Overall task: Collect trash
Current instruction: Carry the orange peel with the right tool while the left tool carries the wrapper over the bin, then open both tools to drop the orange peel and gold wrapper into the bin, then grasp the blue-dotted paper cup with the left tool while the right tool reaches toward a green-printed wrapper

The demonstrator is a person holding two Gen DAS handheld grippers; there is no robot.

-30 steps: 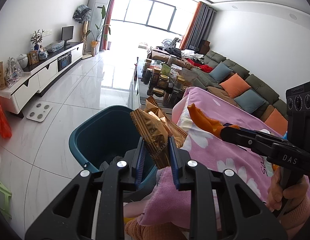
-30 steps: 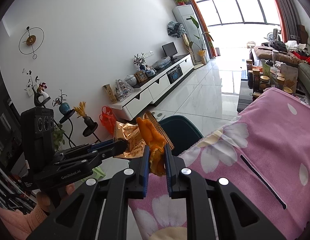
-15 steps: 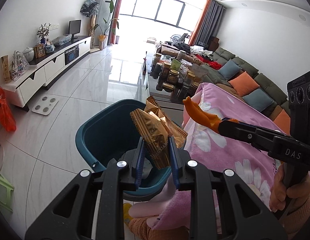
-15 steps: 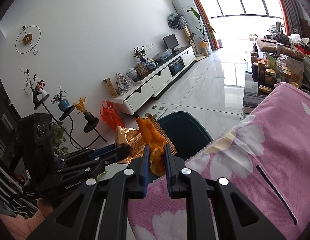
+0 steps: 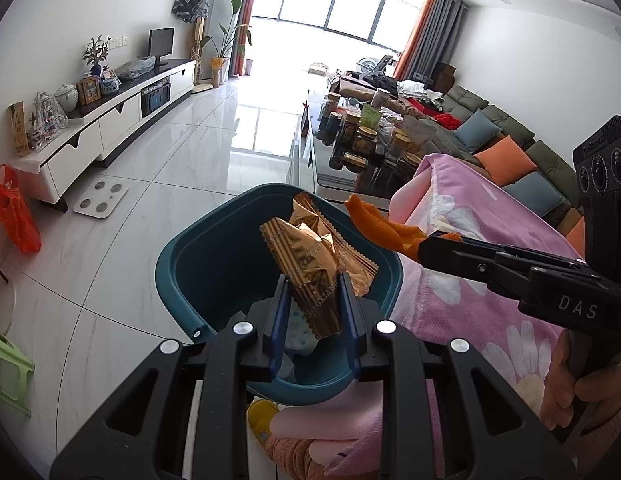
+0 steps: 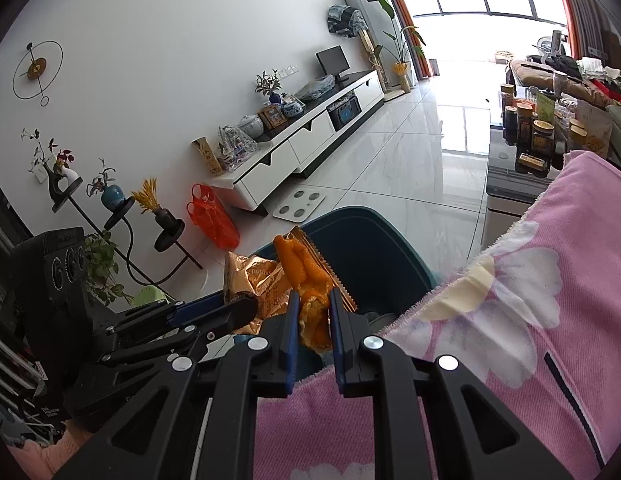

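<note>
I had the left claw (image 5: 313, 304) pinching a light, crinkly gold wrapper (image 5: 310, 256) by its crimped end above the bin (image 5: 182, 264), while at two o'clock the right claw (image 6: 313, 322) squeezed what looked like soft orange peel (image 6: 300, 270).

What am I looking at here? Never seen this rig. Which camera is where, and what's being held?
No robot: a person holds a two-finger gripper in each hand, with a fisheye camera on each looking along its fingers.

The left wrist view shows the left gripper shut on a gold snack wrapper, held above a teal bin that already has some trash in it. The right gripper enters from the side, shut on an orange peel.

The right wrist view shows the same from the other hand: right gripper on the peel, the left one beside it, over the bin's edge. A pink flowered blanket covers the surface alongside.
</note>
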